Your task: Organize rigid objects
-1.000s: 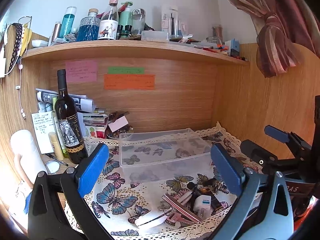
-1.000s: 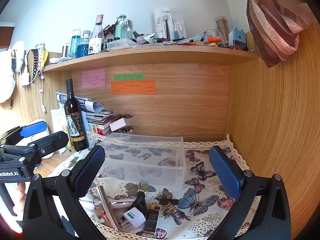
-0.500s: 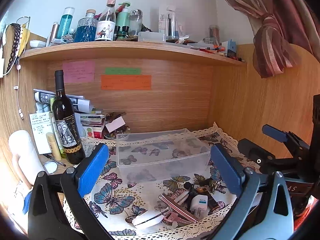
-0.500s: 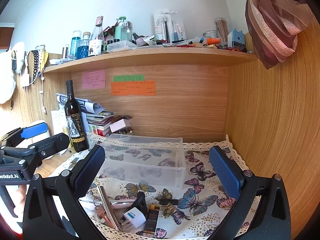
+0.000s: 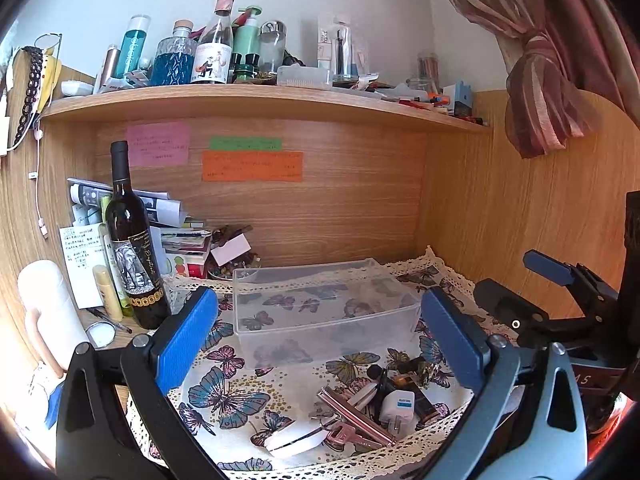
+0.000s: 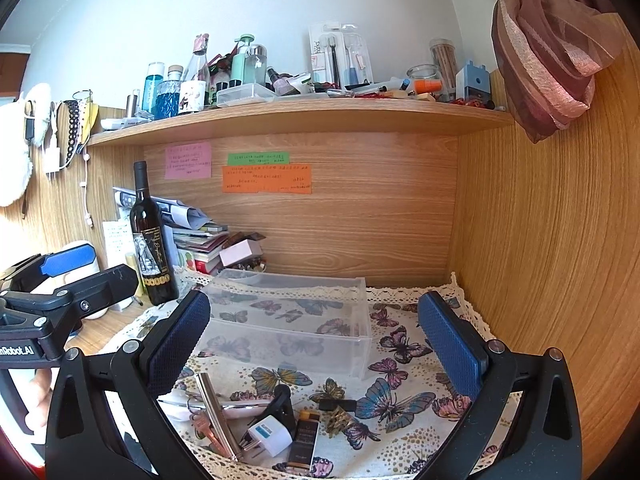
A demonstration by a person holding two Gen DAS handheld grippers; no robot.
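Note:
A clear plastic bin lies empty on a butterfly-print cloth. In front of it is a small pile: a white plug adapter, a metal bar clip, a key, a white oval case, a black-and-gold tube and a gold hair clip. My left gripper is open and empty above the pile. My right gripper is open and empty, also above it.
A dark wine bottle stands left of the bin, with stacked books and papers behind it. A crowded wooden shelf runs overhead. Wooden walls close the back and right. The right gripper shows in the left view.
The left view has drawn back and tilted slightly, so the bin and pile sit a little lower and left. Both grippers stay open and nothing has been picked up.

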